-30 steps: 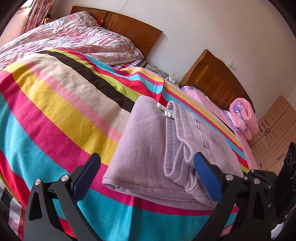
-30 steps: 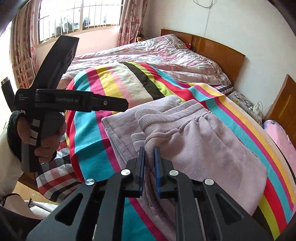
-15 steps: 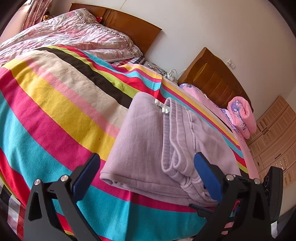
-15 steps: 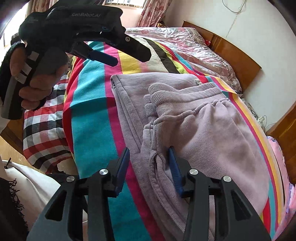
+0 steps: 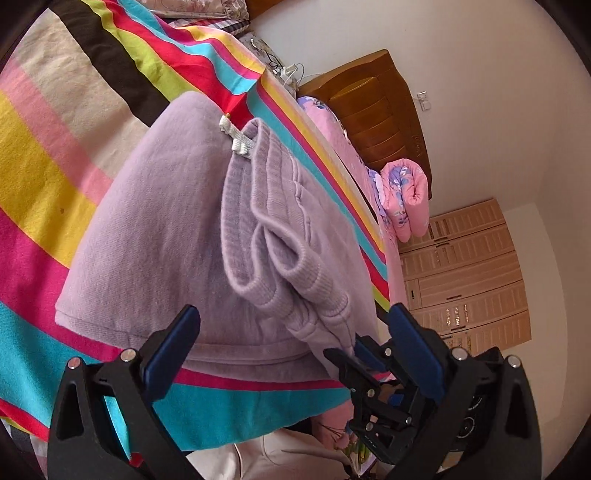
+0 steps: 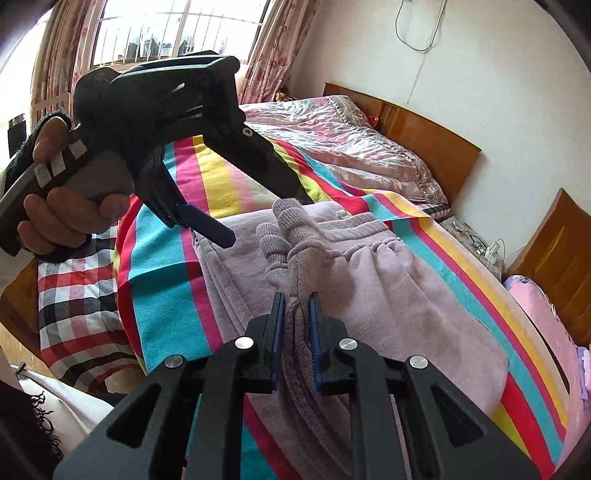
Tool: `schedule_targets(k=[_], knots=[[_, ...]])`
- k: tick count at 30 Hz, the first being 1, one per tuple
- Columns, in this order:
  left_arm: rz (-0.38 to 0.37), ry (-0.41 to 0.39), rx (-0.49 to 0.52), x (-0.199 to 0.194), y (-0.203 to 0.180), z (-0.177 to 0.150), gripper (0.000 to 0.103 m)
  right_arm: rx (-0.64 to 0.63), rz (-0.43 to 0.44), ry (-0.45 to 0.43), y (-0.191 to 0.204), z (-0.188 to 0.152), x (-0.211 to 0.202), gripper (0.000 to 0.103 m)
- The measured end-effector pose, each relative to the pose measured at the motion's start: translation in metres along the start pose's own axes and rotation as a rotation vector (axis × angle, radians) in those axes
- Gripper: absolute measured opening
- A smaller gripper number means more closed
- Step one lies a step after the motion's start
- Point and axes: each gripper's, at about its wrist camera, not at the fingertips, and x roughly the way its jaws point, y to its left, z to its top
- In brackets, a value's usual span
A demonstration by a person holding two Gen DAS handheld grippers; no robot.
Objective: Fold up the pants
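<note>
Nearest: right tool [image 6: 296, 314], jaws just closed, clenched on a bunched edge of the lilac pants [image 6: 369, 295] at the near side of the bed.

Beside it: left tool [image 5: 291, 336], released, jaws spread wide over the near hem, nothing between them; a hand [image 6: 66, 206] grips its handle.

Pants: lying on the striped blanket [image 5: 55, 166], already doubled over, ribbed cuffs [image 5: 295, 266] heaped on top, a small white label [image 5: 236, 138] poking out at the far fold.

Handling note, as a judgement: the left tool should pinch the matching corner of that same upper layer, taking all its thicknesses, so both corners lift level; the loose cuffs look likely to slide or flop if the fold is carried unevenly.

Surrounding: checked cloth [image 6: 74, 306] at the bed's edge, a rumpled pink quilt [image 6: 332, 136] behind, wooden headboard [image 6: 424, 129].

Farther: second bed with a rolled floral blanket [image 5: 406, 199], cables [image 5: 284, 70] between the beds, wardrobe [image 5: 461, 273], window [image 6: 166, 33]. Nothing lies on the fold path.
</note>
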Motion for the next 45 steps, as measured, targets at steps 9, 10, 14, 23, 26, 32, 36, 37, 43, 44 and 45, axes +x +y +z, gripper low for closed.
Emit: schedule_targets(k=[9, 10, 14, 23, 26, 32, 36, 37, 43, 44, 45], knots=[[0.170, 0.090, 0.016, 0.082, -0.010, 0.023, 0.043, 0.062, -0.005, -0.026, -0.011, -0.008, -0.022, 0.064], [0.161, 0.070, 0.024, 0.080, -0.007, 0.021, 0.041, 0.093, -0.024, -0.065, -0.021, -0.015, -0.039, 0.075], [0.142, 0.021, 0.044, 0.072, -0.005, 0.020, 0.031, 0.294, -0.096, -0.114, -0.060, -0.072, -0.102, 0.086], [0.268, -0.054, 0.272, 0.062, -0.091, 0.020, 0.026, 0.531, -0.256, 0.093, -0.057, -0.149, -0.060, 0.081], [0.215, -0.087, 0.370, 0.045, -0.138, 0.020, 0.024, 0.543, -0.336, 0.127, -0.056, -0.146, -0.038, 0.078], [0.213, -0.233, 0.368, -0.026, -0.105, 0.020, 0.024, 0.507, -0.409, 0.130, -0.049, -0.146, -0.033, 0.080], [0.304, -0.163, 0.107, -0.014, 0.028, 0.015, 0.025, 0.486, -0.391, 0.143, -0.040, -0.146, -0.026, 0.081], [0.251, -0.178, 0.088, -0.012, 0.047, 0.009, 0.025, 0.495, -0.388, 0.143, -0.041, -0.147, -0.026, 0.081], [0.210, -0.213, 0.130, -0.018, 0.047, 0.009, 0.027, 0.521, -0.374, 0.156, -0.046, -0.147, -0.026, 0.084], [0.219, -0.214, 0.136, -0.019, 0.046, 0.009, 0.030, 0.528, -0.371, 0.156, -0.046, -0.147, -0.026, 0.085], [0.218, -0.216, 0.139, -0.020, 0.046, 0.010, 0.033, 0.536, -0.367, 0.156, -0.046, -0.147, -0.026, 0.086]])
